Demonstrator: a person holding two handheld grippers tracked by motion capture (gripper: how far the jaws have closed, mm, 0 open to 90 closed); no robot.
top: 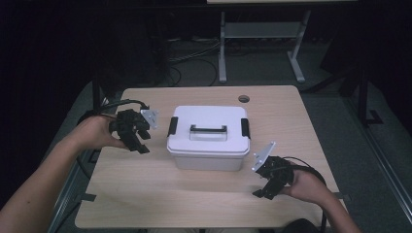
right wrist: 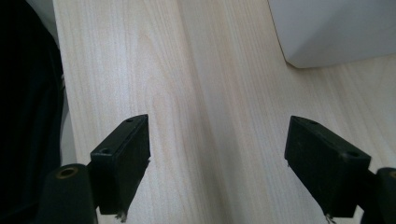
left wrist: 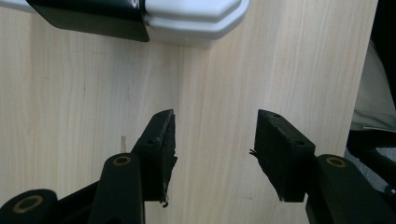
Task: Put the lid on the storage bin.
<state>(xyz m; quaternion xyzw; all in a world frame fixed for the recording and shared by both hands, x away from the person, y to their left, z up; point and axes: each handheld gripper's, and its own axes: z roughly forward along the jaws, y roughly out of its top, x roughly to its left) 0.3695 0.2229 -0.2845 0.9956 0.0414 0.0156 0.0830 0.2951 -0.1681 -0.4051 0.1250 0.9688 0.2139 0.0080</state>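
White storage box [top: 209, 138] sits near the middle of the pale wood-grain table [top: 160, 194], its lid shut, with a black latch [top: 172, 126] on its left end, another black latch [top: 245, 128] on its right end, and a flat carry handle [top: 208, 130] recessed in the lid. No writing or label can be read on it. The plastic looks smooth and matte, with rounded corners and a stepped lid rim.

Left of the box, the left gripper [top: 140, 141] hangs over bare tabletop, apart from the box, its jaws parted with nothing between them. In front of the box's right corner, the right gripper [top: 262, 193] hovers near the table's front edge, jaws spread wide and empty. Open tabletop lies all around the box; a round cable hole [top: 244, 99] sits behind it.
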